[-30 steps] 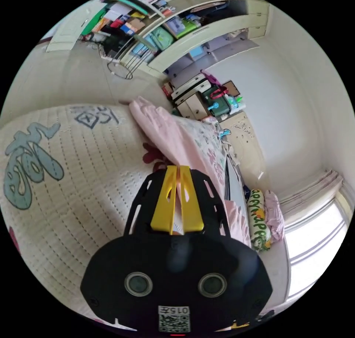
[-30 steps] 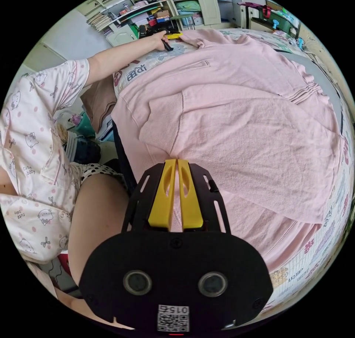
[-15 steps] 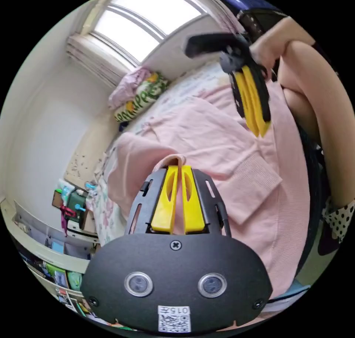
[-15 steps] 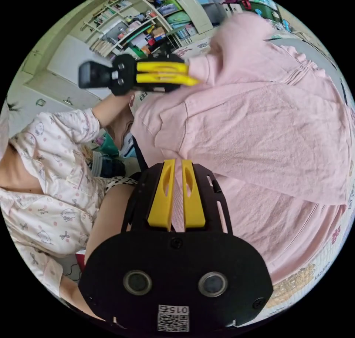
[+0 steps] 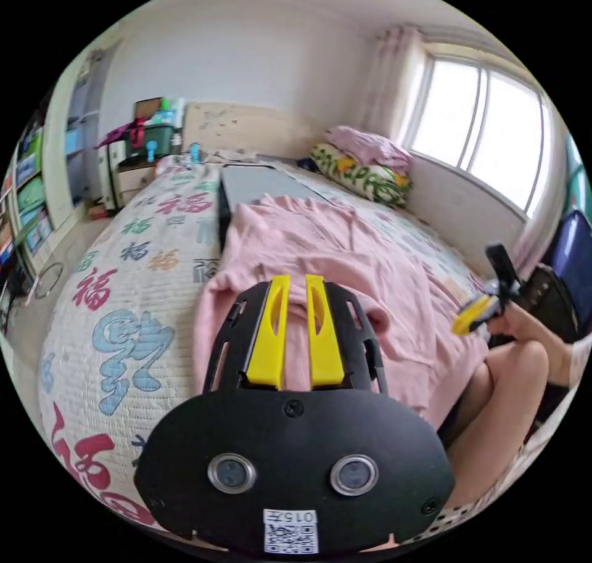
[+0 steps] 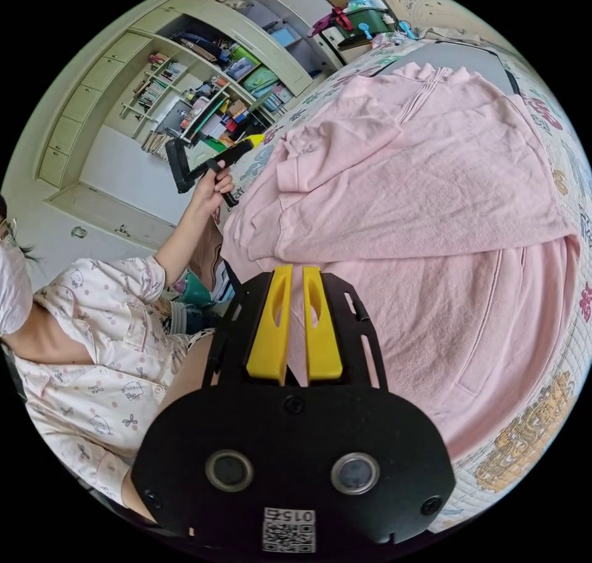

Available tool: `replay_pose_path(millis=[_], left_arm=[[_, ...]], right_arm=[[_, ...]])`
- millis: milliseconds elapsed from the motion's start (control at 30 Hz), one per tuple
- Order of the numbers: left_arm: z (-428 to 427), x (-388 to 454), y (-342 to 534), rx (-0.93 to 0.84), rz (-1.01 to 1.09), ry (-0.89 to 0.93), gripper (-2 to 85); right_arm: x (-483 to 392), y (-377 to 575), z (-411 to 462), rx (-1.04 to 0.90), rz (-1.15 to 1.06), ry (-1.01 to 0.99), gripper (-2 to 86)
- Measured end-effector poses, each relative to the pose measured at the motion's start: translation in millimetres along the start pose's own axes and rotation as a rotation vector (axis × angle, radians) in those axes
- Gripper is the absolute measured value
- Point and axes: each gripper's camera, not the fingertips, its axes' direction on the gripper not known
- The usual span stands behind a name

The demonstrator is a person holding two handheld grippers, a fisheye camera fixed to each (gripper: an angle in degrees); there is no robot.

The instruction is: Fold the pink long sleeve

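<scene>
The pink long sleeve (image 5: 345,261) lies spread on the bed, its hem at the near edge. In the right gripper view one sleeve (image 6: 333,150) is folded across the pink long sleeve (image 6: 431,174). My left gripper (image 5: 298,277) hovers over the garment's side with its jaws a little apart and nothing pinched between them. The right gripper view shows the left gripper (image 6: 250,140) in a hand just off the folded sleeve. My right gripper (image 6: 297,269) is shut on a ribbed strip of the hem, and appears as the right gripper (image 5: 457,328) at the bed's edge.
A quilt (image 5: 123,279) with printed characters covers the bed. A grey flat board (image 5: 259,184) and rolled bedding (image 5: 357,168) lie at the far end under the window (image 5: 481,131). Packed shelves (image 6: 203,88) stand beyond. The person (image 6: 92,341) sits against the bed's edge.
The left gripper carried the sleeve cuff over onto the garment, let it go and drew back. The right gripper has stayed on the hem. Both cameras have swung.
</scene>
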Motion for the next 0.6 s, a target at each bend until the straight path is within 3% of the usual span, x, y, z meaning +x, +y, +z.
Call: replay_pose_path(millis=[67,200,400,467,600], left_arm=[[43,-15,-7,-0.140,-0.048,-0.032,12.2],[89,-15,9,-0.210,-0.005,-0.105,11.1],[41,6,28,-0.033,0.101,-0.115,3.4],[5,44,37,0.078,0.223,-0.020,2.4],[-28,116,63,0.138,0.438,0.169,1.9]], right_arm=[[-3,-1,-14,-0.006,-0.013,0.001,3.3],[-5,-1,-38,0.007,-0.010,0.014,3.5],[5,-2,-90,0.103,0.062,0.007,4.0],[14,1,-114,0.167,0.114,0.003,5.0],[34,14,-155,0.327,0.218,-0.099,6.9]])
